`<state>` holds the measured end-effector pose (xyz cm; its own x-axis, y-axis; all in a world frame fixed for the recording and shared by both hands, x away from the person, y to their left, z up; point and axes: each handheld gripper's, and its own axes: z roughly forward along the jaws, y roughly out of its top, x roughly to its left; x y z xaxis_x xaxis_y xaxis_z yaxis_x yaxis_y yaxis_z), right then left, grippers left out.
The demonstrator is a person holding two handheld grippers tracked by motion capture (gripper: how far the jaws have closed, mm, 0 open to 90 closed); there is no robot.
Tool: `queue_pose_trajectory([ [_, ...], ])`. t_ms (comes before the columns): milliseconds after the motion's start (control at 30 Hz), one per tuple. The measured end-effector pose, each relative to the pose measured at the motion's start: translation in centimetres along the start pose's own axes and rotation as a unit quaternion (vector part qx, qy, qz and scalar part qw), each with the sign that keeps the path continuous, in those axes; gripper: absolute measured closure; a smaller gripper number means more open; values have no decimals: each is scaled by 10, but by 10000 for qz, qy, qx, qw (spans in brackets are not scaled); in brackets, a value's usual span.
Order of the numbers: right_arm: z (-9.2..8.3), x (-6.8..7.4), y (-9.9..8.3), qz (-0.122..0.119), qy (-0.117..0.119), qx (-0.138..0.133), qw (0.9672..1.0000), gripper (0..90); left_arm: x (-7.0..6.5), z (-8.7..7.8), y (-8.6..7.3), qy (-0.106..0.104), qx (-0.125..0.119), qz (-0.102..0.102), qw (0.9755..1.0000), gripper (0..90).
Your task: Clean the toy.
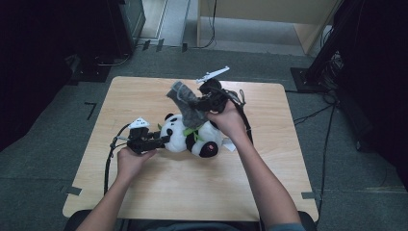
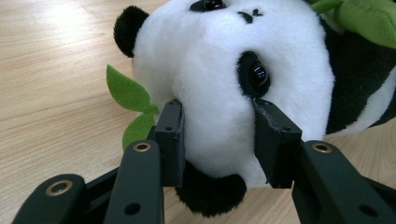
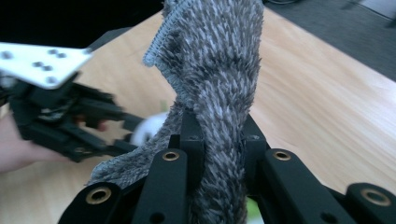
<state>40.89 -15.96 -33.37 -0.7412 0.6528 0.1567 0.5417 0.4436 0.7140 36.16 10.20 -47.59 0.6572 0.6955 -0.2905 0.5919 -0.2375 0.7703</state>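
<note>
On the bench (image 1: 159, 192) lies the panda plush (image 1: 190, 137), my left gripper (image 2: 219, 140) with its fingers clamped on the soft head. My right gripper (image 3: 219, 140) has its fingers pinched on the grey fuzzy cloth (image 3: 219, 70), held above the plush. Both feel light and squashy to me, best gripped by a fold.

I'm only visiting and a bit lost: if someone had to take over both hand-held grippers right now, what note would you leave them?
Left gripper: shut on the panda's head, holding the plush panda lying on the wooden table.
Right gripper: shut on the grey fuzzy cloth, lifted above the panda's body.
Done: panda pinned, cloth gripped and raised; its lower end hangs at the panda.
Left: probably finish pulling the cloth away or laying it on, then release both; which one I cannot tell.
</note>
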Motion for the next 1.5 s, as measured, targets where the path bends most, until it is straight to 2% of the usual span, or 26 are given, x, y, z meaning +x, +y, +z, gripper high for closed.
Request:
queue_pose_trajectory([
  [233, 29, 35, 6, -152, 623, 118, 9979, 781, 0, 0, 0, 11, -19, 4, 10000, 585],
  [367, 53, 43, 3, -179, 705, 382, 9966, 781, -1, -1, 0, 22, -8, 12, 10000, 586],
  [533, 82, 40, -10, -115, 622, 845, 9944, 782, 0, 0, 0, 22, -11, -15, 10000, 587],
  [600, 87, 36, -15, -164, 603, 843, 9945, 782, 1, 0, 0, 8, -14, -20, 10000, 589],
  [800, 80, 24, -19, -54, 652, 751, 9950, 784, 0, 0, 1, 51, 1, 33, 10000, 598],
  [1067, 64, 7, -22, 92, 464, 731, 9962, 783, 1, 1, 1, 38, 25, 18, 10000, 600],
  [1133, 59, 1, -24, 143, 311, 744, 9966, 783, 1, 0, 1, 35, 47, 28, 10000, 600],
  [1233, 53, -11, -28, 324, 204, 787, 9962, 784, 1, 0, 1, 31, 60, 38, 10000, 601],
  [1367, 48, -25, -33, 419, 35, 844, 9955, 783, 1, 0, 1, 16, 54, 24, 10000, 602],
  [1500, 42, -35, -36, 552, 17, 805, 9952, 782, 2, 0, 1, -1, 31, 30, 10000, 602],
])
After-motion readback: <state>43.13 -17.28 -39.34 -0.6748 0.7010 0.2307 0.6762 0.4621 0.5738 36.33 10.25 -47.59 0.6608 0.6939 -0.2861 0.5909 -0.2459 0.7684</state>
